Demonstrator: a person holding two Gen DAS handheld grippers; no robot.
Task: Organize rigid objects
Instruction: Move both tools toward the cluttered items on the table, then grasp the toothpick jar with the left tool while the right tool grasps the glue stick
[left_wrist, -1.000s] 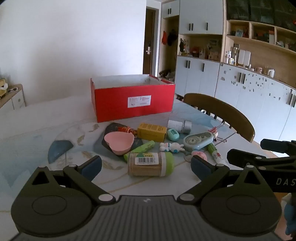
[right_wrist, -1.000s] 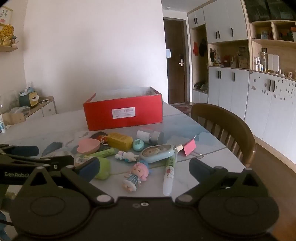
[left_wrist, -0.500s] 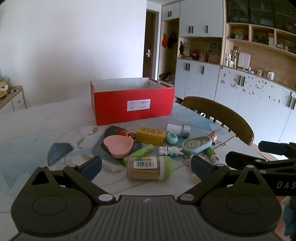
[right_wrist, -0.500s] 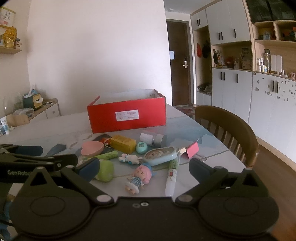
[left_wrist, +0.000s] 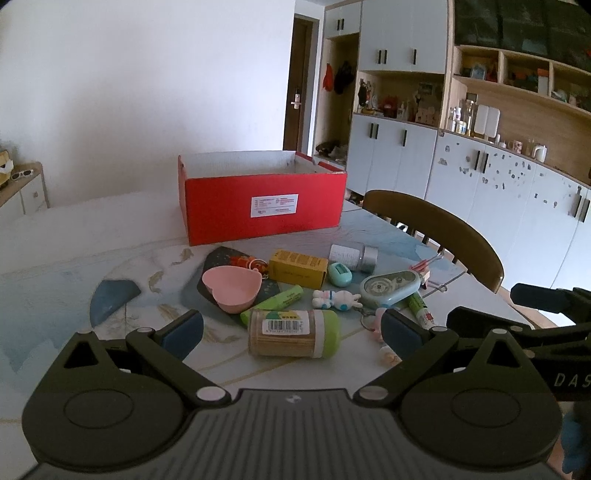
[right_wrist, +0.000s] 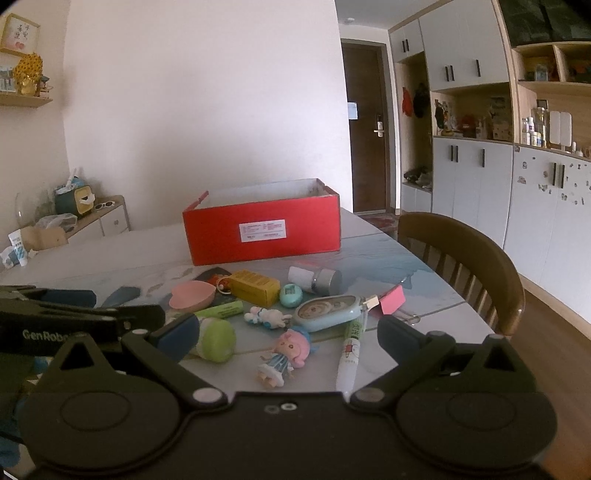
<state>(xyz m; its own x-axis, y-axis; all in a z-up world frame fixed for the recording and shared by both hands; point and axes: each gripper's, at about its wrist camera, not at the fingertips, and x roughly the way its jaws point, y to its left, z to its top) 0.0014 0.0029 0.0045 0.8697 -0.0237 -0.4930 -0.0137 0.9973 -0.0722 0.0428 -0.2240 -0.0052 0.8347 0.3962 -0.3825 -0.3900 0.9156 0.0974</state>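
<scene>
Both grippers (left_wrist: 291, 326) (right_wrist: 288, 338) spread empty, now backed slightly off the toothpick jar (left_wrist: 293, 333); red box (left_wrist: 264, 201) unfilled, sorting unstarted.

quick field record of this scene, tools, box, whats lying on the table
left tool: open, holding nothing, above the table in front of the toothpick jar
right tool: open, holding nothing, with the pink-haired doll between its fingers' line of sight
red box: open top, upright, behind the clutter; contents not visible
toothpick jar: on its side, green cap to the right
pink heart bowl: upright, left of the yellow carton
pink-haired doll: lying down beside the pen
correction tape: blue, behind the doll
table: marble pattern
</scene>
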